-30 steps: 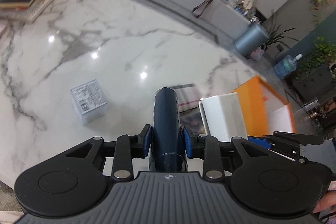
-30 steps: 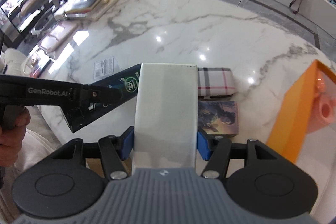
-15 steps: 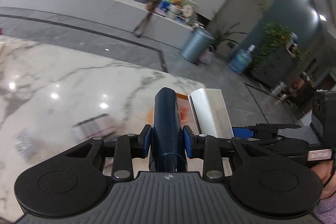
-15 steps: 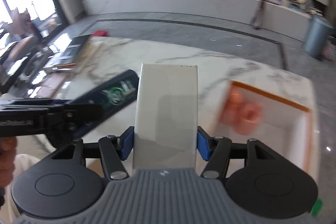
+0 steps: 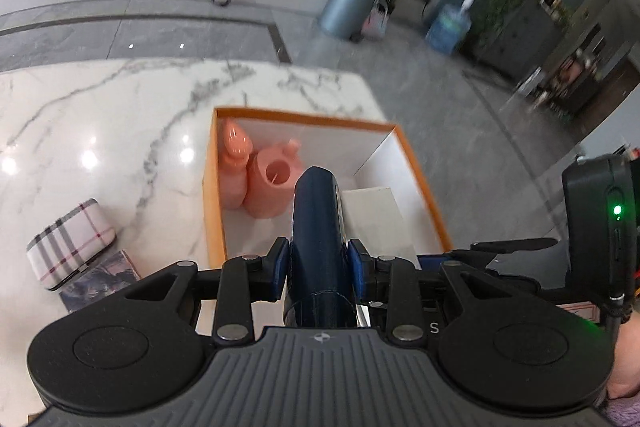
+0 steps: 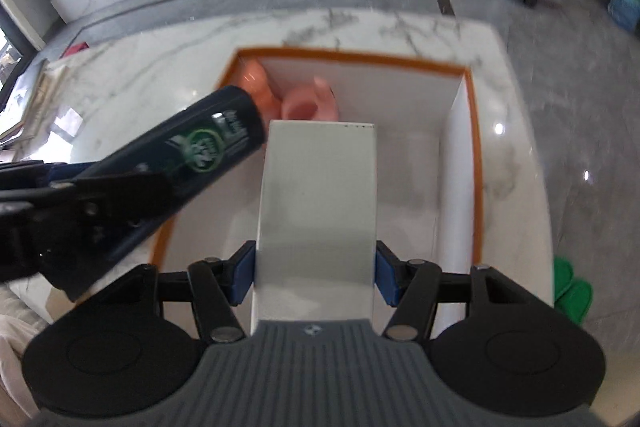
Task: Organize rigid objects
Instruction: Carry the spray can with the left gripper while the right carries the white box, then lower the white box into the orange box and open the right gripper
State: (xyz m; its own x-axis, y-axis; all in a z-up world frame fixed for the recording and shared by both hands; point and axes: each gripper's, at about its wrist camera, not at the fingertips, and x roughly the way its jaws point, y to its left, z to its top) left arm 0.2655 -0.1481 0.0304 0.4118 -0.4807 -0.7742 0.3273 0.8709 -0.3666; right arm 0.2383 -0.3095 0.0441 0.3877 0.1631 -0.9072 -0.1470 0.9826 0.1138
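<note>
Both held items now hang above orange-rimmed box [image 6: 474, 131]: dark tube [image 5: 318, 239], white carton [image 6: 316, 211].

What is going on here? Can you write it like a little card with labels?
place: marble table
box: orange box, open top, white inside
in box: two pink toys at the far left corner
left hand-held gripper: shut on a dark blue tube, over the box
right hand-held gripper: shut on a white box, over the orange box
left on table: plaid case, with a picture card beside it
not yet done: tube and white box are not in the orange box
</note>
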